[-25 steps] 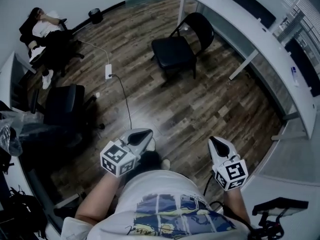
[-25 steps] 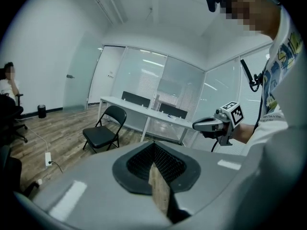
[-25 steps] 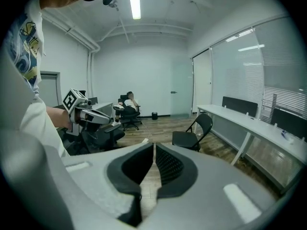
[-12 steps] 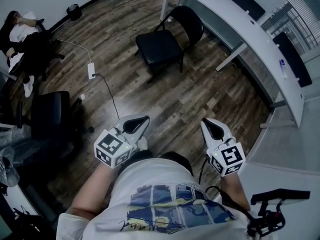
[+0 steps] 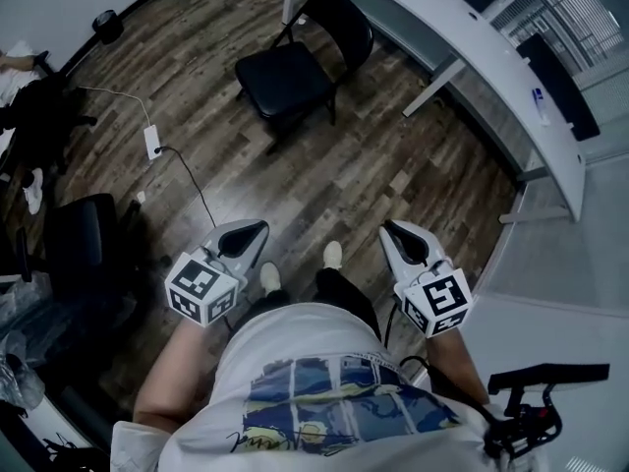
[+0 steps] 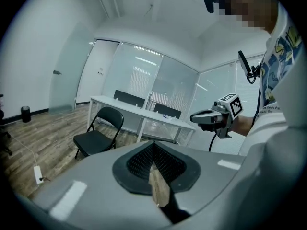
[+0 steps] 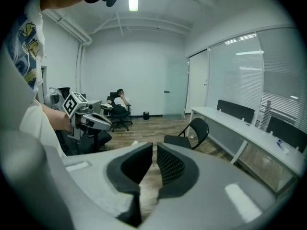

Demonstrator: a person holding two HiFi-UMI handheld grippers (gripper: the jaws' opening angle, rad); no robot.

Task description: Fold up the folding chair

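Head view: the black metal folding chair (image 5: 295, 72) stands unfolded just beside the long white desk (image 5: 491, 57). Well apart from that desk, the left gripper (image 5: 251, 232) is pressed together, empty. The right gripper (image 5: 393, 232) has just been opening slightly, nothing between its jaws.

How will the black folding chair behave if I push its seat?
The folding chair looks light on thin tube legs, so it may slide on the wood floor. Its seat probably pivots rather than moving the frame.

You're in a white tee (image 5: 295, 357) with a blue-and-yellow print; past the tee's hem, dark trousers (image 5: 339, 293), white shoes (image 5: 333, 255).
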